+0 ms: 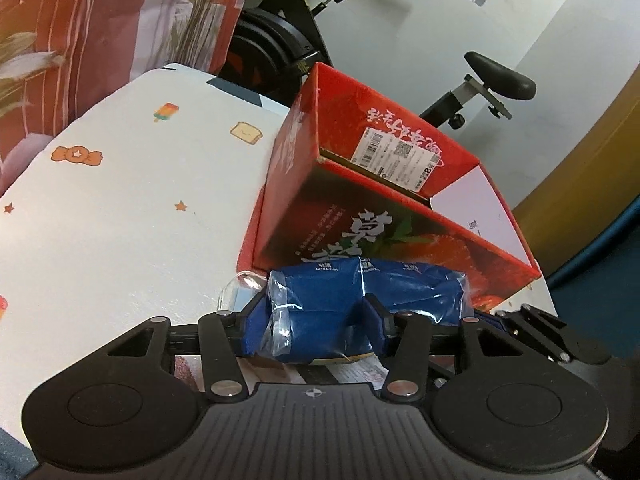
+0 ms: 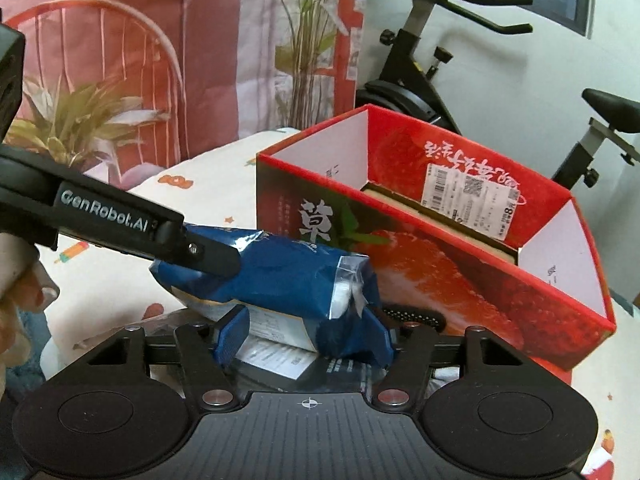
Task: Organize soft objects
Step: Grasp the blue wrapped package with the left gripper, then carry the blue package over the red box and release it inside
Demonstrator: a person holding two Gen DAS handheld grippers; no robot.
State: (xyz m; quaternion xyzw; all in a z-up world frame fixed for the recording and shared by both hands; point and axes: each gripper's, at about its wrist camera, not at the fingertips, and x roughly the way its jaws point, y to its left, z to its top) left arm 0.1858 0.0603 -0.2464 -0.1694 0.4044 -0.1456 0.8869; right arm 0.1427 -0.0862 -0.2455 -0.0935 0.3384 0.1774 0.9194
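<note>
A soft blue plastic-wrapped pack (image 1: 360, 296) is held between both grippers above the white patterned table. My left gripper (image 1: 312, 328) is shut on one end of it; its blue pads press into the pack. My right gripper (image 2: 304, 332) is shut on the other end of the same pack (image 2: 288, 280). The left gripper's black arm (image 2: 120, 220) reaches in from the left in the right wrist view. An open red strawberry-print box (image 1: 400, 208) stands just behind the pack, also showing in the right wrist view (image 2: 460, 264). Its inside holds a flat insert.
The table (image 1: 120, 220) carries a white cloth with candy and star prints. More packaged items lie under the grippers (image 2: 276, 354). A black exercise bike (image 2: 420, 80) stands behind the box. A red plant-print curtain (image 2: 160, 60) hangs at the back left.
</note>
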